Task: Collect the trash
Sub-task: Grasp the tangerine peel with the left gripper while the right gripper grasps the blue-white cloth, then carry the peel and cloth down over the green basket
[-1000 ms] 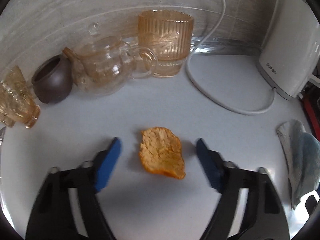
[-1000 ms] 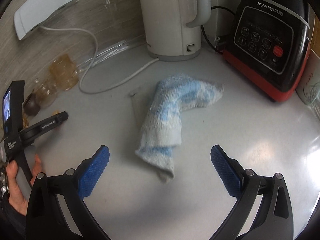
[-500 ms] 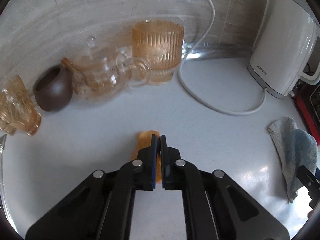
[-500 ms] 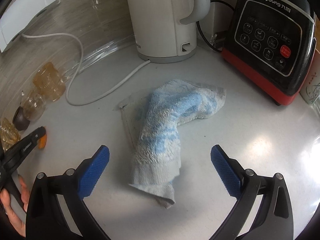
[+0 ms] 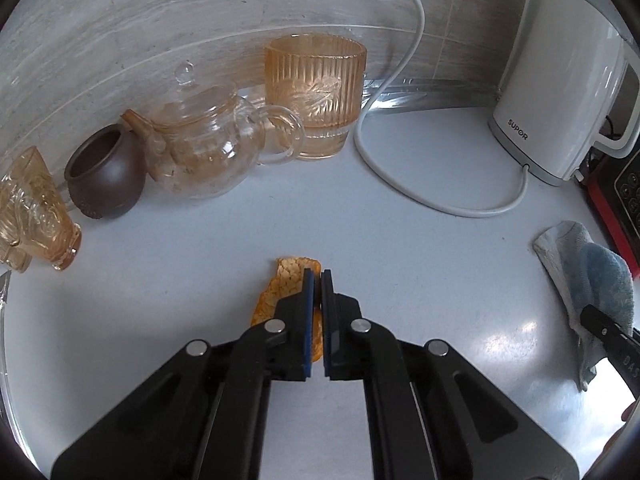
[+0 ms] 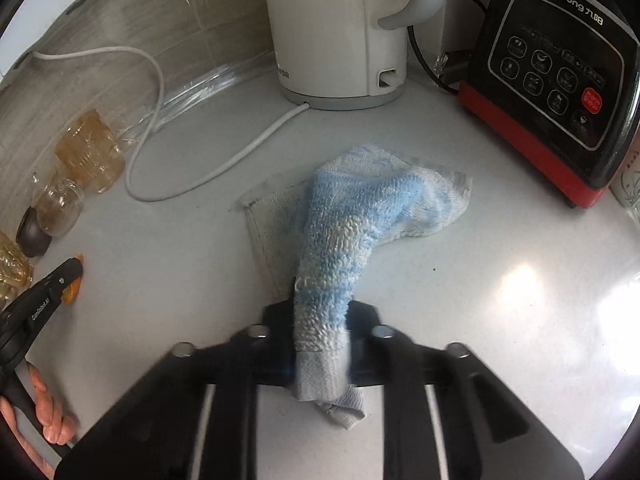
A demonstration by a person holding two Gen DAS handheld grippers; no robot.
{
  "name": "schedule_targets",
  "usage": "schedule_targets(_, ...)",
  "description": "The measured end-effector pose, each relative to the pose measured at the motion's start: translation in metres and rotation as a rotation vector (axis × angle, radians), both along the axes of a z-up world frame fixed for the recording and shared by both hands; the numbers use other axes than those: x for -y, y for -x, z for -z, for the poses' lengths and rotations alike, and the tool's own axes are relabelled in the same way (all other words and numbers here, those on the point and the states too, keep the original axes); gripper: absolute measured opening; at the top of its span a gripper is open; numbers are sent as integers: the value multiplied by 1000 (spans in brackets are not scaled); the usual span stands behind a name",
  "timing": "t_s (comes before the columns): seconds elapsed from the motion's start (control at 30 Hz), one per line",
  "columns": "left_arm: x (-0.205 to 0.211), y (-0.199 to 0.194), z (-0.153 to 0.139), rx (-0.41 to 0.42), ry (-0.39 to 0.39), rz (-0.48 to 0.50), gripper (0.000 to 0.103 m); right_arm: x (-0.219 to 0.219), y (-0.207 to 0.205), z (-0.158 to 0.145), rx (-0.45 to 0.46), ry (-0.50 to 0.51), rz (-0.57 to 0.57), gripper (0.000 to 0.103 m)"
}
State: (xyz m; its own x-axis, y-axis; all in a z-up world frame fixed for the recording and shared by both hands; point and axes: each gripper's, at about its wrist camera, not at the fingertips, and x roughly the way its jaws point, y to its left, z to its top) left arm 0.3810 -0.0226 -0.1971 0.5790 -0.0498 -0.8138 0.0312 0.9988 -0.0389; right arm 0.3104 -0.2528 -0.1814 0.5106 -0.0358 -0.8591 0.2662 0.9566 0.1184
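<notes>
An orange peel (image 5: 286,280) lies on the white counter (image 5: 400,280). My left gripper (image 5: 316,276) is shut on the orange peel, with its blue pads pinching the peel's edge just above the counter. It also shows at the left edge of the right wrist view (image 6: 72,276), peel in its tip. A blue and white cloth (image 6: 360,216) lies crumpled on the counter. My right gripper (image 6: 320,320) is shut on the cloth's near end, which hides the pads. The cloth also shows in the left wrist view (image 5: 592,280).
At the back wall stand a ribbed amber glass (image 5: 316,96), a glass teapot (image 5: 200,148), a brown pot (image 5: 106,176) and an amber cup (image 5: 32,212). A white kettle (image 5: 560,80) with its cable (image 5: 400,176) stands at right. A black and red appliance (image 6: 560,80) is beside it.
My left gripper closed on the peel and holds it. My right gripper moved forward over the cloth and closed on its near end.
</notes>
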Motion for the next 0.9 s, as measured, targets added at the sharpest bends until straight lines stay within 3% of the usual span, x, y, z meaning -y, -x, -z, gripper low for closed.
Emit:
schedule_targets(0.53,-16,30,-28,51,11,38,3,-18,39,-46,97,15,-31,11)
schedule_targets(0.9,-14,94,-67,97,55,103,3,-50,101,-96,178,32,-112,11)
